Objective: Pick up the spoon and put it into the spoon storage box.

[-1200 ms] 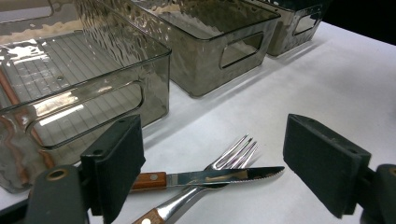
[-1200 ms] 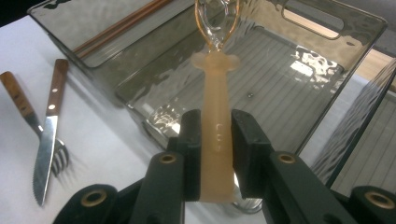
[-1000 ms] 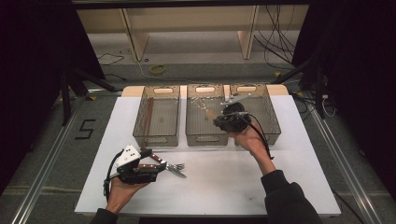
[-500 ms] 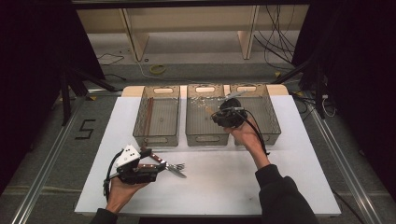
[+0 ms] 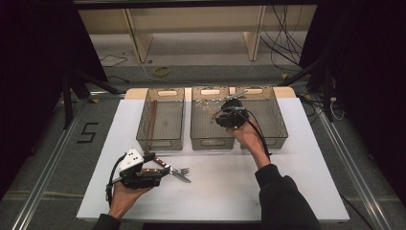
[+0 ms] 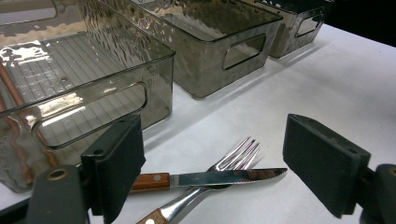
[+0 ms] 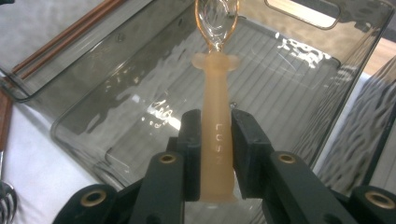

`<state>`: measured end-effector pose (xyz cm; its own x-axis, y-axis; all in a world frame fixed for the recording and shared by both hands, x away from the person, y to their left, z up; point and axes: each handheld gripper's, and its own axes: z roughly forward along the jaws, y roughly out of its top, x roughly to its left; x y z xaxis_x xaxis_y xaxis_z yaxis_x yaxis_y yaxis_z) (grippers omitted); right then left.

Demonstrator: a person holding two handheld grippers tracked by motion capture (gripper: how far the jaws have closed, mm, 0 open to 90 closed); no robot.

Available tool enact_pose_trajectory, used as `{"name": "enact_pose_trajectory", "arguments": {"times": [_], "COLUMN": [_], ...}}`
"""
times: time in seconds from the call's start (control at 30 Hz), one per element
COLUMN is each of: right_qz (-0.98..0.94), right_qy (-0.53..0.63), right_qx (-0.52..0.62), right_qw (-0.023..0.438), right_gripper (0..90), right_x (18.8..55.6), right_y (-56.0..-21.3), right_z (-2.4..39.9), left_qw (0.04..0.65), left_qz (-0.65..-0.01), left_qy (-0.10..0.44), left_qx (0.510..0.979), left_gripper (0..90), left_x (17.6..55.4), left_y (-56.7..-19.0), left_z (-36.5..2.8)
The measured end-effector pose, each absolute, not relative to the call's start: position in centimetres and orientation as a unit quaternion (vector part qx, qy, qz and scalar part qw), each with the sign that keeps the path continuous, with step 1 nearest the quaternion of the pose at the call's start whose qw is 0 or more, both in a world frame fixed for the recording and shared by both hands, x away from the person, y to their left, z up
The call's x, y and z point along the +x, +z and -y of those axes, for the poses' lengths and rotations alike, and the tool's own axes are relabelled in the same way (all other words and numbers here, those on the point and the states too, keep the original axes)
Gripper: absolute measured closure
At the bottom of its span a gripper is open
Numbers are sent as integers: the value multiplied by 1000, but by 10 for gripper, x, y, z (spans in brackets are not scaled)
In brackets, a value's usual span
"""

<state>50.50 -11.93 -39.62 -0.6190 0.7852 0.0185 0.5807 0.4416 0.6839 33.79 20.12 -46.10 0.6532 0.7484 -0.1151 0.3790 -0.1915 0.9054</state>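
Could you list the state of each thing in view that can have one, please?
Right gripper: shut on the spoon, over the middle bin.
Spoon: held by its handle, bowl end away from the jaws.
Left gripper: open, around the cutlery.
Knife: flat on the table, across the fork.
Fork: flat on the table.
Middle bin: empty.

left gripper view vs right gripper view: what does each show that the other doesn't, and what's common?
Left gripper view alone: the left gripper, jaws wide open, and between them a knife lying across a fork on the white table, plus three bins in a row.

Right gripper view alone: the right gripper shut on the pale handle of a clear spoon, held over a bin.

Shared: the smoky see-through bins with ribbed floors, the brown sticks in one of them, and the table.
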Motion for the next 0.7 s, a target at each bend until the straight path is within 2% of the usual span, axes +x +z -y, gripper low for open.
{"name": "enact_pose_trajectory", "arguments": {"times": [0.7], "right_qz": [-837], "right_qy": [320], "right_qx": [422], "right_qw": [137], "right_gripper": [750], "right_x": [516], "right_y": [-406], "right_z": [108], "left_qw": [513], "left_qz": [-376], "left_qy": [179], "left_qx": [751], "left_gripper": [199], "left_x": [338], "left_y": [-461], "left_z": [-201]}}
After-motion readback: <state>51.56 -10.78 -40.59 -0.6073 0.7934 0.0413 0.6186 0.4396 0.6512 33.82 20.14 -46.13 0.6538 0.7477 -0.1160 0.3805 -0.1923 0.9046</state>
